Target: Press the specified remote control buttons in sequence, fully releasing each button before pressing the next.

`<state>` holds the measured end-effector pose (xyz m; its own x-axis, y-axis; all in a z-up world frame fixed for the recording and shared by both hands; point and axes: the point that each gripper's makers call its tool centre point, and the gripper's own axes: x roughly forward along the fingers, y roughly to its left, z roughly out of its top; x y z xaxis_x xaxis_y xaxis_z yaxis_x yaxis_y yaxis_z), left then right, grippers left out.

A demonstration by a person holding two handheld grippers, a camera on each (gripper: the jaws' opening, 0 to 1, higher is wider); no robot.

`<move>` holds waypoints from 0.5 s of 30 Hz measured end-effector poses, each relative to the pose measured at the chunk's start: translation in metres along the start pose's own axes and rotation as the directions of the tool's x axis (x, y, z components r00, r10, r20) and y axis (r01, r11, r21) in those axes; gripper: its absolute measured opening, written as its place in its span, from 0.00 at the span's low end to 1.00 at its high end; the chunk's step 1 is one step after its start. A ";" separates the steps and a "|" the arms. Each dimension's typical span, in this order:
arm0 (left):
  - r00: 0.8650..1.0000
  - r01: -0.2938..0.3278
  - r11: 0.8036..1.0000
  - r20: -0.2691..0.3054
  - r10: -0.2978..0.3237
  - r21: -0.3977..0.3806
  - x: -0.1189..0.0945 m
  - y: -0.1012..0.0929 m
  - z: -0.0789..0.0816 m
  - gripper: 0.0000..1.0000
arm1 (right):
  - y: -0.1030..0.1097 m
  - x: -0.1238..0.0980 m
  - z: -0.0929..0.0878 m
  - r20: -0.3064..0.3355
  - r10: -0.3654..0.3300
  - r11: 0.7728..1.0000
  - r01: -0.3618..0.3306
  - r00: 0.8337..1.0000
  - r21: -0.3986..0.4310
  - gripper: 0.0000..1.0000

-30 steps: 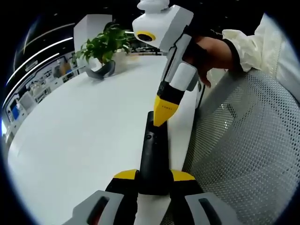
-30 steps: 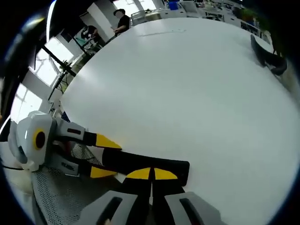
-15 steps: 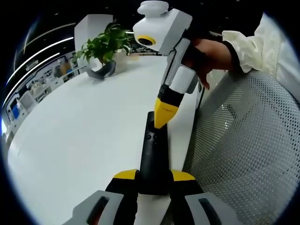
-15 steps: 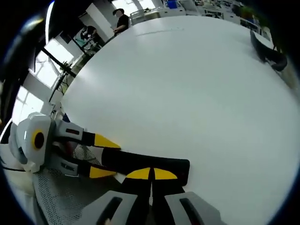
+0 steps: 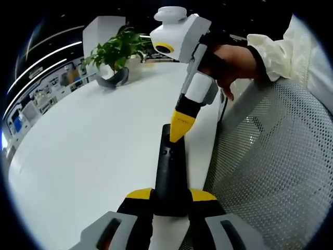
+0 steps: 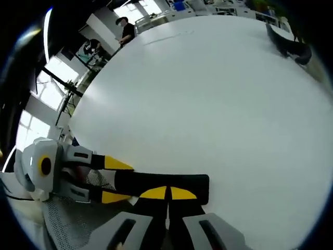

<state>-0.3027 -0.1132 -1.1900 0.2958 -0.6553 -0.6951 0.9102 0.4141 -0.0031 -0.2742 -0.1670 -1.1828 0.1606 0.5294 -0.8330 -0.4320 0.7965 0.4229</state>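
In the left gripper view, the right gripper, with its yellow tips pressed together into one point, is tilting a little further toward the upper right than a second ago, while the point is staying on the far end of the slim black plastic remote control in the lower centre of the frame. The tip has hardly shifted along the remote, so I judge the current press is still being held, or only just being eased, and not yet fully released. The left gripper is pinching the near end of the remote between its yellow-tipped jaws, holding it over the edge of the smooth white table.

In the right gripper view the whole scene has slid slightly, which is the camera tilting, not the remote moving; there the remote is lying across the lower centre, held from the left by the left gripper.

Which button is under the tip is hidden by the tip itself, and the buttons are too small and dark to tell apart. The white mesh chair back on the right is cut off by the frame.
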 end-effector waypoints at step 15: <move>1.000 0.002 1.000 -0.012 -0.002 0.009 0.001 -0.001 0.000 0.24 | 0.004 0.000 0.002 -0.002 0.024 1.000 -0.024 1.000 0.011 0.00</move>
<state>-0.3036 -0.1145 -1.1901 0.2906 -0.6483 -0.7037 0.9132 0.4075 0.0018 -0.2739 -0.1631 -1.1800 0.1479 0.5479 -0.8233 -0.4260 0.7866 0.4470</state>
